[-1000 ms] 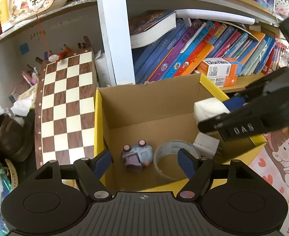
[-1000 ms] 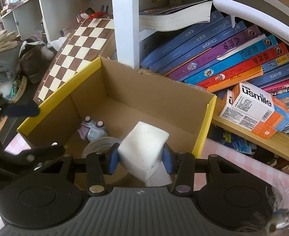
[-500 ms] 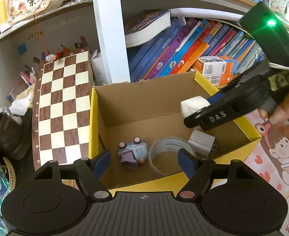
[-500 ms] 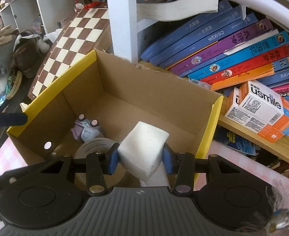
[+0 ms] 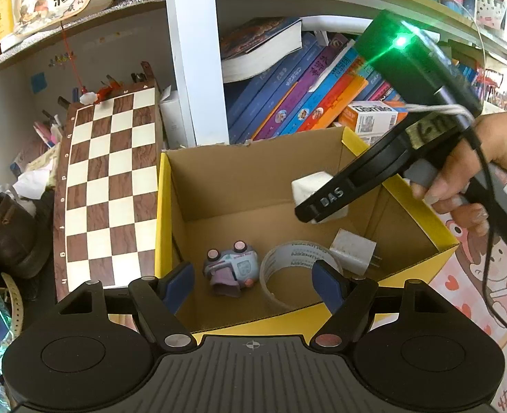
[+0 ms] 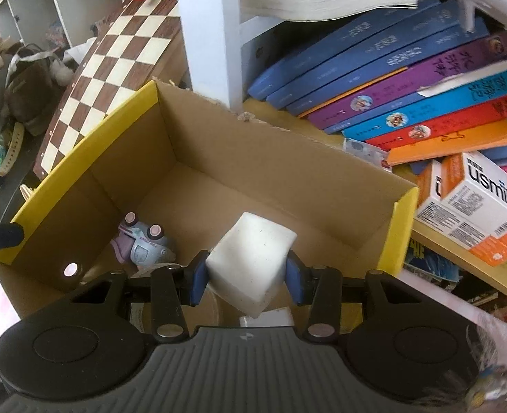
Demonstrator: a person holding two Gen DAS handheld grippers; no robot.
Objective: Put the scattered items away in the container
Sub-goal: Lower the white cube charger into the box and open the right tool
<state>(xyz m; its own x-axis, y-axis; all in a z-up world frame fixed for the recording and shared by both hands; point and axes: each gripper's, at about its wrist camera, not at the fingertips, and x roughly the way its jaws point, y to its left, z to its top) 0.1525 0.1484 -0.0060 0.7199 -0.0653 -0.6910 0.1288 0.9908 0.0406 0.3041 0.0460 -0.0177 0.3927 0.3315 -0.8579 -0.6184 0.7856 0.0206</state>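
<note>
Cube [image 6: 250, 261] clenched in the right gripper [image 6: 246, 280] hangs over the box [image 6: 143, 101] near its right wall, above tape [image 5: 300, 272], car [image 5: 231, 268] and plug [image 5: 353, 249]; left gripper [image 5: 251, 284] gapes empty; next, lower and release.

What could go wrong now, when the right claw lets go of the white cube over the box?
The white cube hangs in the right claw well above the cardboard box floor, so it may bounce. It may also land on the tape roll or white plug below and roll.
</note>
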